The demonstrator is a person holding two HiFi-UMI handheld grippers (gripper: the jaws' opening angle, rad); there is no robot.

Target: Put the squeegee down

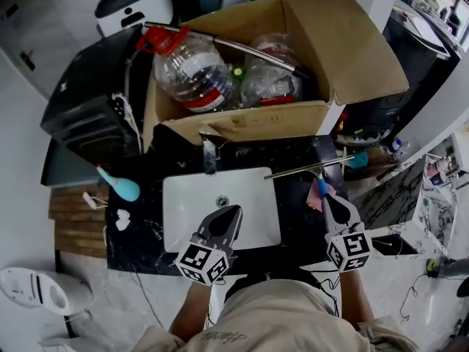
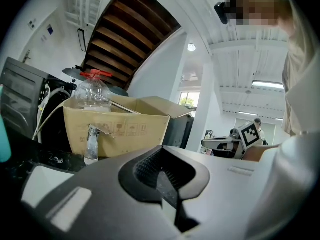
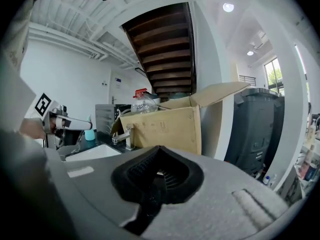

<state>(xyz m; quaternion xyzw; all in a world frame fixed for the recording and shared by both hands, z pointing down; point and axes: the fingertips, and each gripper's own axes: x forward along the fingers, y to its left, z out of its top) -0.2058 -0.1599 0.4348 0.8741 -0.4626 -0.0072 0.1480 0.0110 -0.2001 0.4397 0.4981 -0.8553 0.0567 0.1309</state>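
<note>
Head view: both claws are clenched and empty, the left claw (image 1: 234,210) over the white sink (image 1: 183,226), the right claw (image 1: 327,199) off the sink's right edge. Just beyond the right claw's tips the squeegee (image 1: 308,170) lies on the black bench (image 1: 293,152), blue handle toward it. Farther off stands a cardboard box (image 1: 242,123) of plastic bottles (image 1: 192,68).

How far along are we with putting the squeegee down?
Done: the squeegee lies on the dark counter, right of the sink. In hand: nothing; the right gripper and left gripper are both shut and empty. Left: nothing apparent for this step.
</note>
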